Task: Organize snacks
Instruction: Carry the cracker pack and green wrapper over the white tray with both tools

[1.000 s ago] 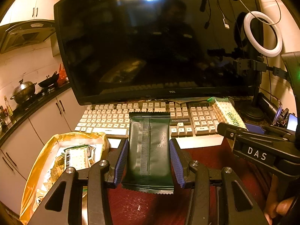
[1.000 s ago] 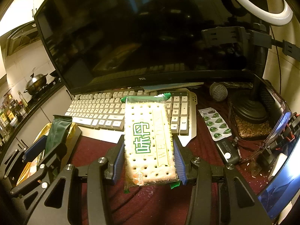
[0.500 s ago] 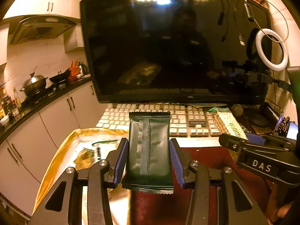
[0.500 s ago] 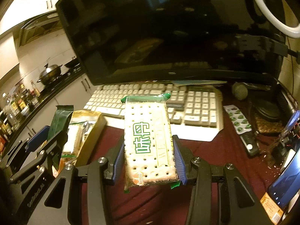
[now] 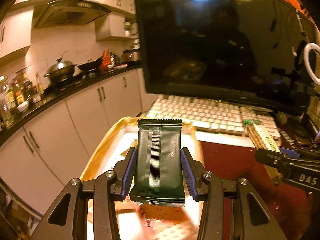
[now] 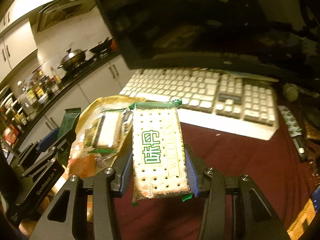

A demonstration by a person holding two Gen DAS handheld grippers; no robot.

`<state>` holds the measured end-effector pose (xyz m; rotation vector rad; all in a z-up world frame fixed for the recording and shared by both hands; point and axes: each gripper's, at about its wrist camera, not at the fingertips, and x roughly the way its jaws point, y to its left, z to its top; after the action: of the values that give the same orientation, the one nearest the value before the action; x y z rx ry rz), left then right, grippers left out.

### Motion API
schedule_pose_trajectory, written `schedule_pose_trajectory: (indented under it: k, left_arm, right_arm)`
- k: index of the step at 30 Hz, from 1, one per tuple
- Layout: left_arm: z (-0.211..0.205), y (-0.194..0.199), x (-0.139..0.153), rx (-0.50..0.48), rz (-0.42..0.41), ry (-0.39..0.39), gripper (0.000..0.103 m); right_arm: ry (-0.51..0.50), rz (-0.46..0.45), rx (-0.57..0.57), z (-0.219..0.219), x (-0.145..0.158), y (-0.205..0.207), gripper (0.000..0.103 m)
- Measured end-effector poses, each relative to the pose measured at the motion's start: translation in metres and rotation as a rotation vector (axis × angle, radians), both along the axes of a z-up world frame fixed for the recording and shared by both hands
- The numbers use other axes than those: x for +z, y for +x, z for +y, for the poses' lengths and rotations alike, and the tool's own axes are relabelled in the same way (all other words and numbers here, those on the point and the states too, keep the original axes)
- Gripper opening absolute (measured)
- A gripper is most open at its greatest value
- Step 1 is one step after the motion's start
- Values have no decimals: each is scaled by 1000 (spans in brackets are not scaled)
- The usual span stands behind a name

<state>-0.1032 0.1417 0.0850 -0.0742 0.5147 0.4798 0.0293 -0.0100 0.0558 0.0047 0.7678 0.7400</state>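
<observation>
The shallow gold-rimmed tray (image 5: 96, 156) sits at the table's left edge, beside the white keyboard (image 6: 200, 92); bare dark red tabletop (image 6: 240, 156) lies open to its right. The left gripper (image 5: 159, 166), part-closed, clamps a dark green foil snack packet (image 5: 159, 160) above the tray. The right gripper (image 6: 159, 168) pinches a pale cracker packet with green lettering (image 6: 158, 148) just right of the tray.
</observation>
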Motion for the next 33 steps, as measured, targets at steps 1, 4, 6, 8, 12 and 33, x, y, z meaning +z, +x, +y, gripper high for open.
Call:
schedule_pose_trajectory:
  k: [1,4,6,8,12,33]
  left_arm:
    - [5,-2,-3,14,7,-5,47]
    - [20,-6,-11,40,25,-26,47]
    - [27,-8,-16,51,37,-36,47]
    - [33,-9,-21,60,45,-49,47]
    - [41,-10,-28,71,54,-67,47]
    - [47,-9,-42,86,68,-54,47]
  right_arm:
    - [-5,4,11,5,-1,-1,46]
    - [-20,6,46,21,-2,-6,46]
    - [-27,7,69,32,-2,-11,46]
    - [-35,12,91,42,-3,-14,46]
    - [-55,25,131,65,-7,-19,46]
    - [-94,-20,175,148,-20,4,46]
